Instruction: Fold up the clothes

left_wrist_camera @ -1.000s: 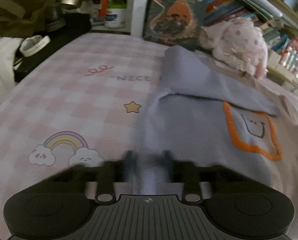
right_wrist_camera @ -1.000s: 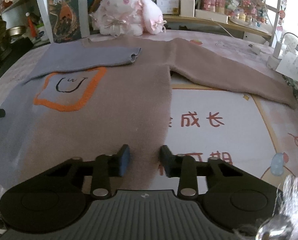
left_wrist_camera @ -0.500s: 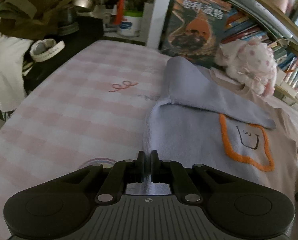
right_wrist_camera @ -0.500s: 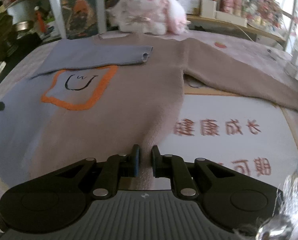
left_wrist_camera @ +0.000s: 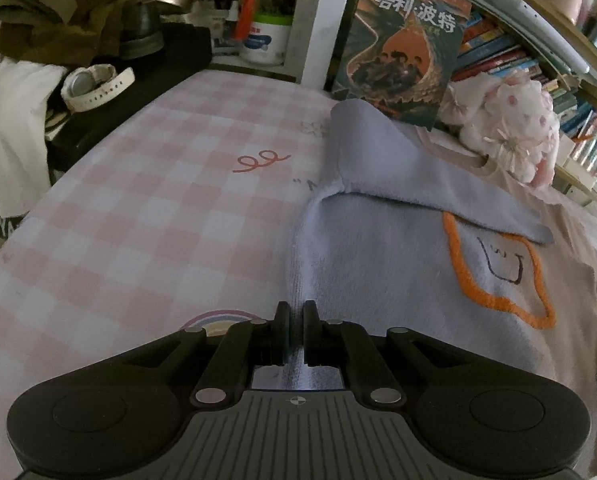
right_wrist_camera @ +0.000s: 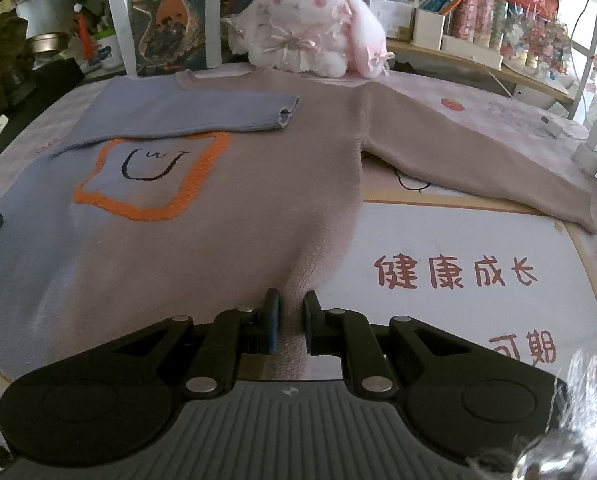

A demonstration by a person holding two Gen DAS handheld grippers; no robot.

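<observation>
We are pinching the sweater point(right_wrist_camera: 238, 216) hem with both sets of jaws: the left gripper point(left_wrist_camera: 296, 312) is clenching the lavender corner, the right gripper point(right_wrist_camera: 289, 304) the tan corner, cloth bunching up between each pair. The sweater is lying flat on the counter point(left_wrist_camera: 146, 208), its lavender sleeve point(right_wrist_camera: 186, 114) folded across the chest above the orange outline point(right_wrist_camera: 146, 214), its tan sleeve point(right_wrist_camera: 478, 160) stretching out sideways. A plush toy point(right_wrist_camera: 306, 36) and a book point(left_wrist_camera: 402, 52) are sitting just beyond the collar.
</observation>
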